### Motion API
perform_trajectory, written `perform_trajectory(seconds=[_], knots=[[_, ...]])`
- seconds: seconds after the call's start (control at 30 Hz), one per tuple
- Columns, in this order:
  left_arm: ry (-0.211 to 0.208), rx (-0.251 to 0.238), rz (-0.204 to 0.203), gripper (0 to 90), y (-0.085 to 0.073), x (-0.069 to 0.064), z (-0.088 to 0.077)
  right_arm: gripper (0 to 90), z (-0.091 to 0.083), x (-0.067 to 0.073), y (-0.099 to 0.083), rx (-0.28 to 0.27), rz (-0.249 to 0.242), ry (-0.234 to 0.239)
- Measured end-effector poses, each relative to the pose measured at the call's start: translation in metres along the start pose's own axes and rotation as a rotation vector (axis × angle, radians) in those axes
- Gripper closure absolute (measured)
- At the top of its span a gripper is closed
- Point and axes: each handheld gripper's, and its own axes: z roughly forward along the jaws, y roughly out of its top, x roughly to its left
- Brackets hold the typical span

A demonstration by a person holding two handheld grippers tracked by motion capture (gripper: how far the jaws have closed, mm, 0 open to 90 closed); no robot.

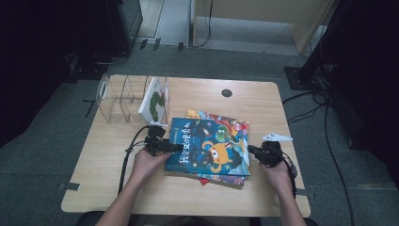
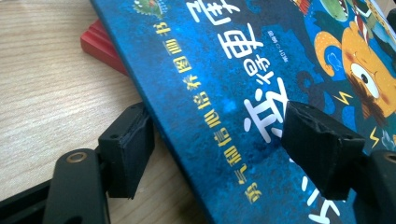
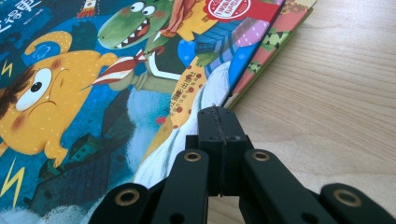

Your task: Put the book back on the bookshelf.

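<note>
Blue picture book (image 1: 209, 147) is lying on top of a small stack of books (image 1: 221, 178) on the wooden table (image 1: 188, 197), between the two claws. Left claw (image 2: 224, 144) is standing apart, straddling the book's near edge: one pad is sitting beside the edge over the table, the other over the cover. Right claw (image 3: 219, 126) is pressed together, empty, its tip sitting just at the book's other edge. Beyond the left claw, a clear rack (image 1: 123, 99) is holding a white book (image 1: 155, 101) upright.
</note>
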Motion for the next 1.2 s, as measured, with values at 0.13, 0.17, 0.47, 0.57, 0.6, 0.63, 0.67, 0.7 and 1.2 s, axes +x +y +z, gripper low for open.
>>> perform_trajectory(seconds=[0.13, 0.17, 0.47, 0.57, 0.6, 0.63, 0.67, 0.7, 1.2], knots=[[0.006, -0.004, 0.005, 24.3, 0.0, -0.001, 0.001, 90.0, 0.0, 0.002, 0.0, 0.003, 0.001, 0.002], [0.008, -0.005, 0.005, 23.9, 0.0, -0.001, 0.001, 90.0, 0.001, 0.002, 0.0, 0.002, -0.001, 0.001], [0.028, -0.015, -0.001, 21.2, 0.001, -0.003, 0.003, 90.0, 0.001, 0.004, 0.0, 0.004, -0.001, 0.0], [0.023, 0.007, -0.026, 22.2, 0.004, -0.004, 0.002, 90.0, 0.001, 0.005, 0.0, 0.004, 0.002, -0.004], [0.018, 0.013, -0.036, 23.6, 0.004, -0.003, 0.002, 90.0, 0.001, 0.005, 0.0, 0.003, 0.006, -0.005], [0.014, 0.018, -0.045, 24.4, 0.005, -0.003, 0.002, 90.0, 0.001, 0.005, 0.0, 0.004, 0.011, -0.005], [0.005, 0.025, -0.057, 25.5, 0.006, -0.002, 0.001, 90.0, 0.001, 0.005, 0.0, 0.005, 0.013, -0.006], [-0.003, 0.032, -0.067, 26.8, 0.006, 0.0, 0.0, 90.0, 0.001, 0.005, 0.0, 0.005, 0.018, -0.005], [0.001, 0.025, -0.07, 39.8, 0.021, -0.018, -0.037, 90.0, 0.0, 0.007, -0.002, 0.013, 0.015, 0.008]])
